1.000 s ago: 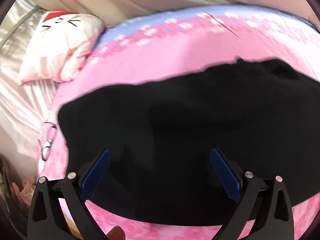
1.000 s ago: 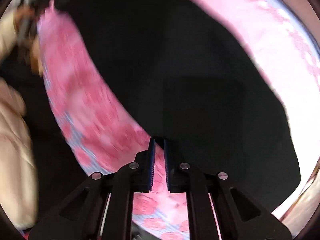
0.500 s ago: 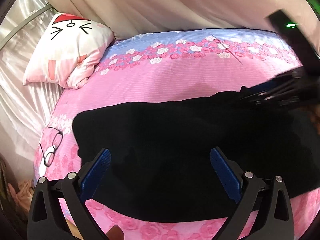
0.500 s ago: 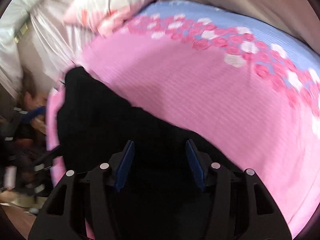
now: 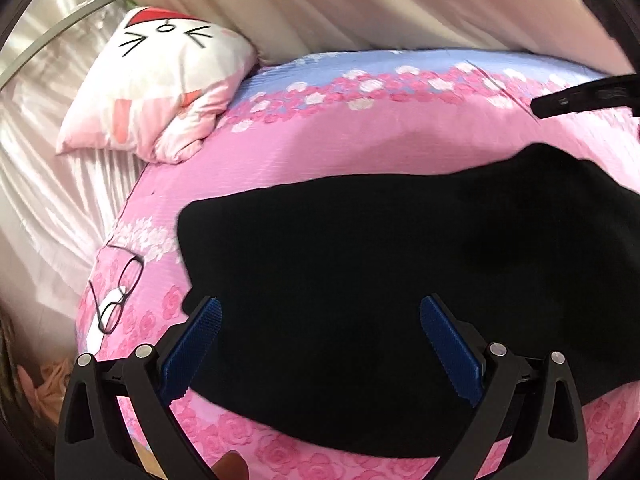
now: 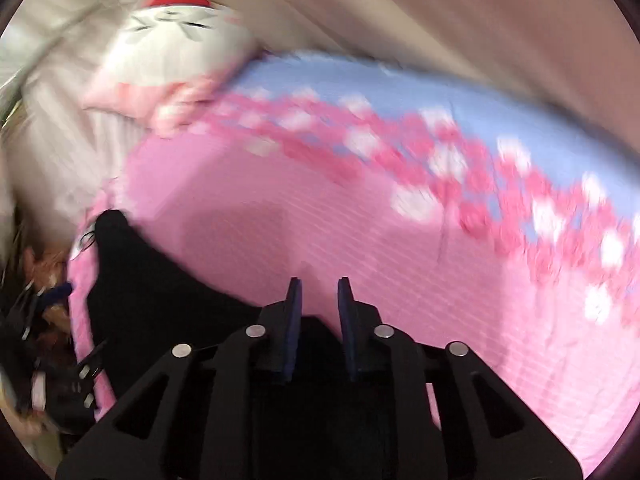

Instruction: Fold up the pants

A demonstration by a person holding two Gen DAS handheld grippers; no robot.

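Observation:
Black pants [image 5: 380, 264] lie flat across a pink floral bedspread [image 5: 360, 148]. My left gripper [image 5: 320, 320] hangs above their near edge with its blue pads wide apart and nothing between them. My right gripper [image 6: 319, 292] sits over the far edge of the pants [image 6: 152, 300], with a narrow gap between its pads and no cloth between them. The right wrist view is blurred by motion. Part of the right gripper shows at the right edge of the left wrist view [image 5: 584, 96].
A white cat-face pillow [image 5: 160, 84] lies at the head of the bed, also in the right wrist view [image 6: 172, 56]. Black-framed glasses [image 5: 120, 296] lie on the spread left of the pants. Pale curtains [image 5: 360, 4] hang behind the bed.
The right gripper opened, swung from the near side to the far edge of the pants, and narrowed its jaws again. The left gripper rose and stayed wide open.

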